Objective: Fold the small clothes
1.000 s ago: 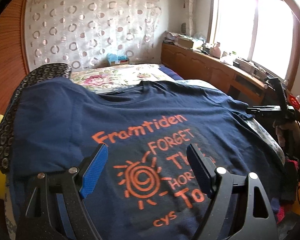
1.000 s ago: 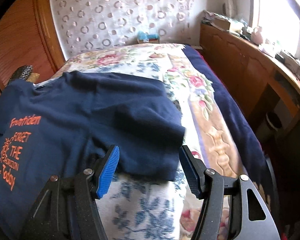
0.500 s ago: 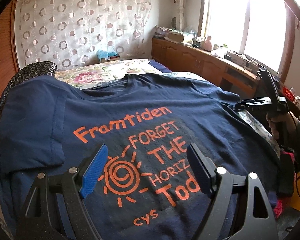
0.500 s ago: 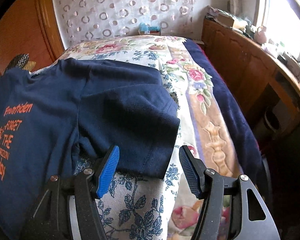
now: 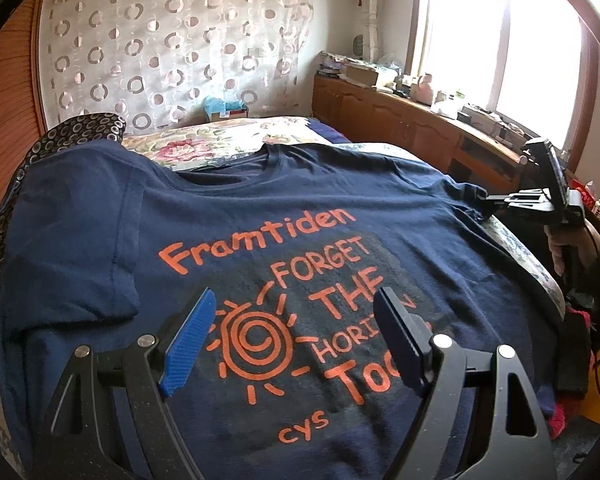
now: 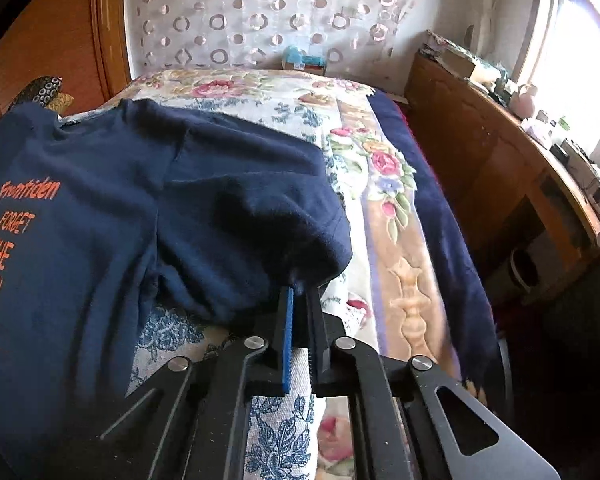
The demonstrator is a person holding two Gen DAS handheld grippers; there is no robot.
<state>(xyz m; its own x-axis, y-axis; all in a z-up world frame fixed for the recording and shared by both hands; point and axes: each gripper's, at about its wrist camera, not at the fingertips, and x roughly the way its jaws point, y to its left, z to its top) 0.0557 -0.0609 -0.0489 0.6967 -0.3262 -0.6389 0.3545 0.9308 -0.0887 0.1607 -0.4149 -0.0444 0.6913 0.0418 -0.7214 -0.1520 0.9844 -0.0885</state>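
Left wrist view: your left gripper (image 5: 292, 336) hangs above the chest print of the navy T-shirt (image 5: 100, 240), jaws standing wide with nothing between the blue pads; it holds nothing. The shirt lies face up and spread across the floral bedspread (image 5: 236, 136), collar toward the curtained wall, so the orange lettering reads upright from your side. That layout suits a sleeve-in fold, and the left tool probably waits over the body either to pin it down or to take its own sleeve afterwards. At the far right edge of this view you can see your right gripper (image 5: 486, 204) at the shirt's sleeve, held by a hand (image 5: 560, 248) beside the bed. A dark patterned cloth (image 5: 60, 136) lies beyond the shirt's other shoulder. Right wrist view: the right gripper (image 6: 298, 292) has its jaws pressed together on the hem edge of the sleeve (image 6: 252, 216), the cloth bunching into the pads. Gripping at the cuff gives you the outermost point, so a pull toward the print should carry the whole sleeve over in one fold. Bare bedspread (image 6: 384, 168) shows right of the sleeve. Judgement: fold barely begun; first sleeve is seized, not yet carried.
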